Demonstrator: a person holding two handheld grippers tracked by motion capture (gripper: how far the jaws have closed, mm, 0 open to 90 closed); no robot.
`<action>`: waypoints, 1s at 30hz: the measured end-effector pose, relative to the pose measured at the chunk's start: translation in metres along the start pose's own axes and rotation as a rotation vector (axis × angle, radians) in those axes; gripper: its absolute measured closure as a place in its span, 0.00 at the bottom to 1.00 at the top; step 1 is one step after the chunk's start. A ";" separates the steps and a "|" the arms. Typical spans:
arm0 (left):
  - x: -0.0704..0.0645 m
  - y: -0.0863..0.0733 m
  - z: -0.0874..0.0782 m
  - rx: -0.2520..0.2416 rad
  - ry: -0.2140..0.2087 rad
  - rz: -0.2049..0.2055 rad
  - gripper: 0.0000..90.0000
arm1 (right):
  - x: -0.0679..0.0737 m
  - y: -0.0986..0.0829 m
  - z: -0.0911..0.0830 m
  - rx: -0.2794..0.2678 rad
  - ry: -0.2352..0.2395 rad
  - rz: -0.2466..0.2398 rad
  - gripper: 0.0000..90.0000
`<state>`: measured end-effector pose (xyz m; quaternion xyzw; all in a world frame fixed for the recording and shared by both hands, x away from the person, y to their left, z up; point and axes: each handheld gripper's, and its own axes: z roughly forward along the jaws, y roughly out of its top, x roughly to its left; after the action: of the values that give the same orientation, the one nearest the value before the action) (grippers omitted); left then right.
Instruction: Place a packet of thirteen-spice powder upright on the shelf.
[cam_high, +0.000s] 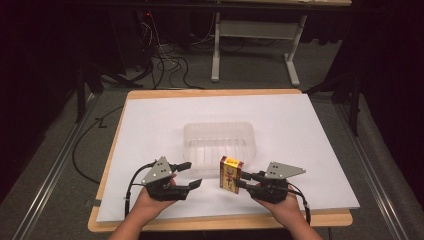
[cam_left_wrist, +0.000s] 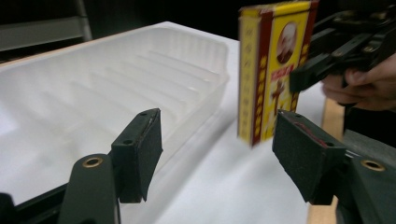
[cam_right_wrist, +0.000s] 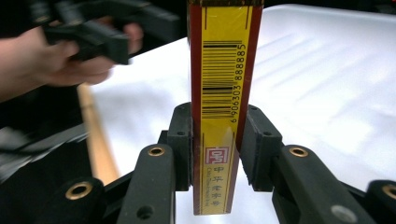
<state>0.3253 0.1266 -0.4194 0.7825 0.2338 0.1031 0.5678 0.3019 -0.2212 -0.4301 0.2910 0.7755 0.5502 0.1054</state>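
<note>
A yellow and red box (cam_high: 231, 173) with a barcode on its narrow side (cam_right_wrist: 220, 93) stands upright, held a little above the white sheet. My right gripper (cam_high: 243, 180) is shut on the box, one pad on each broad face (cam_right_wrist: 215, 149). In the left gripper view the box (cam_left_wrist: 273, 70) hangs just right of the tray. The clear plastic tray (cam_high: 220, 141) lies behind it, empty (cam_left_wrist: 93, 88). My left gripper (cam_high: 191, 175) stands open left of the box, nothing between its pads (cam_left_wrist: 219, 158).
A white sheet (cam_high: 300, 130) covers the wooden table (cam_high: 220, 220). On the dark floor beyond the table lie cables (cam_high: 165, 60), beside a white desk frame (cam_high: 255, 35). Metal rails (cam_high: 60, 155) run along both sides.
</note>
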 end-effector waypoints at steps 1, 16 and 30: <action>0.003 -0.001 -0.005 -0.001 0.013 -0.005 0.37 | 0.001 0.004 -0.005 -0.016 -0.080 0.020 0.76; 0.038 -0.024 -0.044 0.020 0.298 -0.030 0.33 | 0.010 0.052 0.000 -0.156 -0.584 0.017 0.76; 0.038 -0.025 -0.041 0.021 0.289 -0.031 0.33 | -0.021 0.058 0.051 -0.127 -0.769 0.092 0.76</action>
<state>0.3343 0.1854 -0.4331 0.7617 0.3264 0.2032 0.5215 0.3630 -0.1793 -0.3996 0.5034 0.6299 0.4522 0.3813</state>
